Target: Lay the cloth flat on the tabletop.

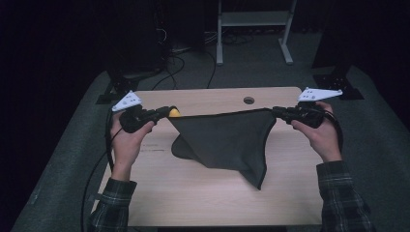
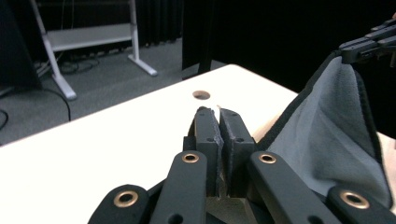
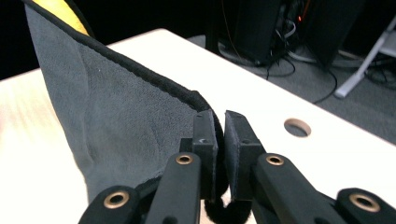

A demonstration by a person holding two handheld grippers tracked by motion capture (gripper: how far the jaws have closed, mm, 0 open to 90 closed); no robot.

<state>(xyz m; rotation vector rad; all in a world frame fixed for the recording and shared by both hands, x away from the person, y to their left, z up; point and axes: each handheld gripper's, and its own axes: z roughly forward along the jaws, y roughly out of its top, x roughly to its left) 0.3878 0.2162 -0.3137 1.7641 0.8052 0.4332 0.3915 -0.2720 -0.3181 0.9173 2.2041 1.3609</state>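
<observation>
A dark grey cloth (image 1: 222,140) with a black hem hangs stretched between both grippers above the wooden table (image 1: 193,193). Its top edge is taut and its lower corner droops onto the tabletop. My left gripper (image 1: 167,113) is shut on the cloth's left corner, with a small yellow bit (image 1: 174,113) showing at its tip. My right gripper (image 1: 274,111) is shut on the right corner. In the left gripper view the jaws (image 2: 218,114) are closed, and the cloth (image 2: 327,135) rises to the other gripper (image 2: 369,44). In the right gripper view the closed jaws (image 3: 219,116) pinch the hem of the cloth (image 3: 121,116).
A round cable hole (image 1: 249,100) sits near the table's far edge. Behind the table are a white metal frame (image 1: 254,19), cables on the grey carpet (image 1: 174,63) and dark stand bases (image 1: 338,82). Both forearms wear plaid sleeves (image 1: 343,193).
</observation>
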